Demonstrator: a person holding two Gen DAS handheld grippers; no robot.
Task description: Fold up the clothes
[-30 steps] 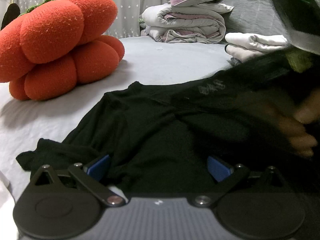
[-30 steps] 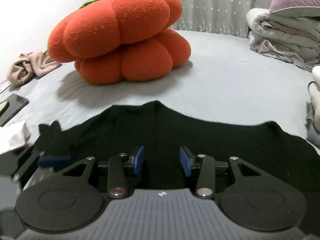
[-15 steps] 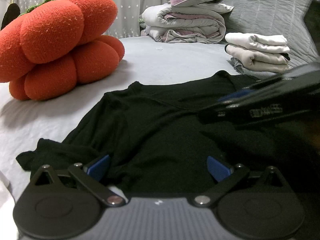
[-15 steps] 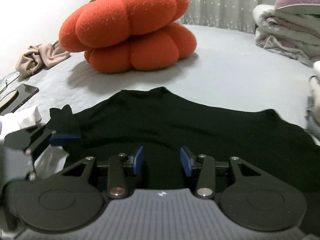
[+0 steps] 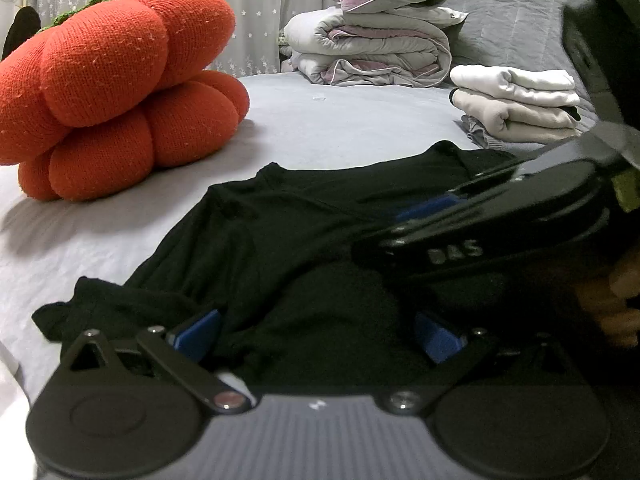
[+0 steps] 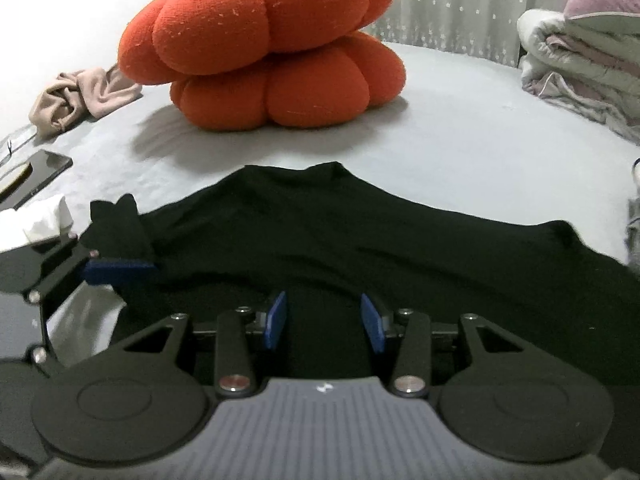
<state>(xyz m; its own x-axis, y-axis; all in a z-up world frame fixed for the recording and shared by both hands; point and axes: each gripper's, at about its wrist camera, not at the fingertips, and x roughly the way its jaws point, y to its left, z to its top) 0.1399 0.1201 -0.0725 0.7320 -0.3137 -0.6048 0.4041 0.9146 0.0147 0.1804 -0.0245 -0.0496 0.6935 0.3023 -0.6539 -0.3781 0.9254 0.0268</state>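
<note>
Black knit garment [image 6: 360, 240] laid spread on grey bed sheet [image 6: 460, 140], crumpled sleeve end at left edge. Left gripper [image 5: 316, 334] positioned low at near hem, jaws spread wide, black fabric lying between blue pads [image 5: 196, 334], not clamped. Right gripper [image 6: 323, 322] held over garment, jaws released, nothing gripped. Orange knitted pumpkin cushion [image 5: 116, 92] noted beyond garment. Stack of folded pale clothes [image 5: 516, 106] noted at far right. Folded duvet with purple pillow [image 5: 372, 44] at back.
</note>
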